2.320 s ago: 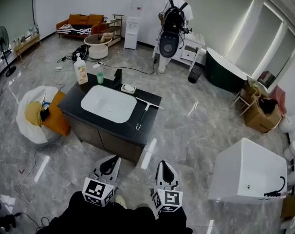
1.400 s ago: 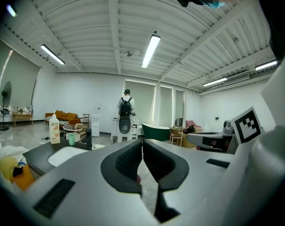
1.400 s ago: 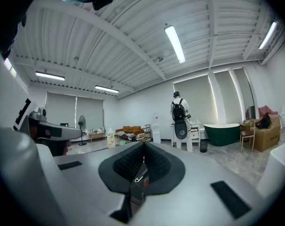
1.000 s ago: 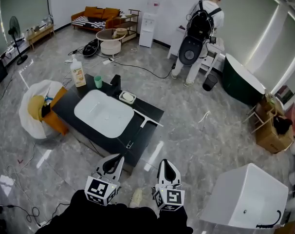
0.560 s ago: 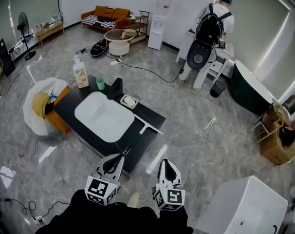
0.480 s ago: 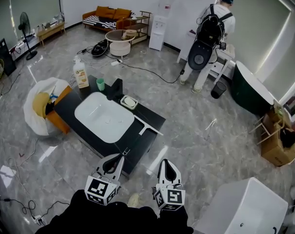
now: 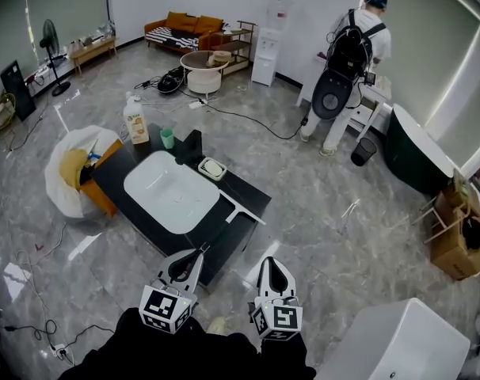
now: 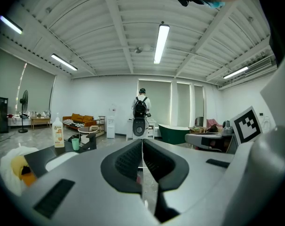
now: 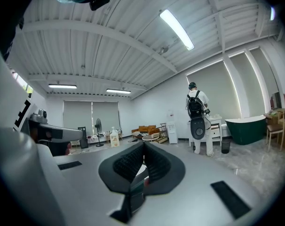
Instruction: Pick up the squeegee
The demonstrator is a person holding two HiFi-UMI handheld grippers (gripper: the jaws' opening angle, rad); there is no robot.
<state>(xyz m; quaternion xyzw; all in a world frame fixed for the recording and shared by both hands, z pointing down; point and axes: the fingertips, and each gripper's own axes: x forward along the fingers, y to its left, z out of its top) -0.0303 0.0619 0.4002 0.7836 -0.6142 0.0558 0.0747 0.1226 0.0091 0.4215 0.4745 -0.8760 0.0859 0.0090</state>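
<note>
Closer now: counter sits nearer both grippers than before. Squeegee lies untouched on its right end, handle tip at 12 o'clock, just beside left gripper. Left gripper and right gripper both have jaws together, empty. Grasp and lift remain.

Ahead of me a low black counter stands on the grey marble floor, set cornerwise to my view. A white basin is sunk into the middle of its top. At the far corner stands a soap bottle, with a green cup just beside it and a black faucet next along the back edge. A white soap dish sits near the faucet. The squeegee lies flat on the bare right part, handle towards me.
</note>
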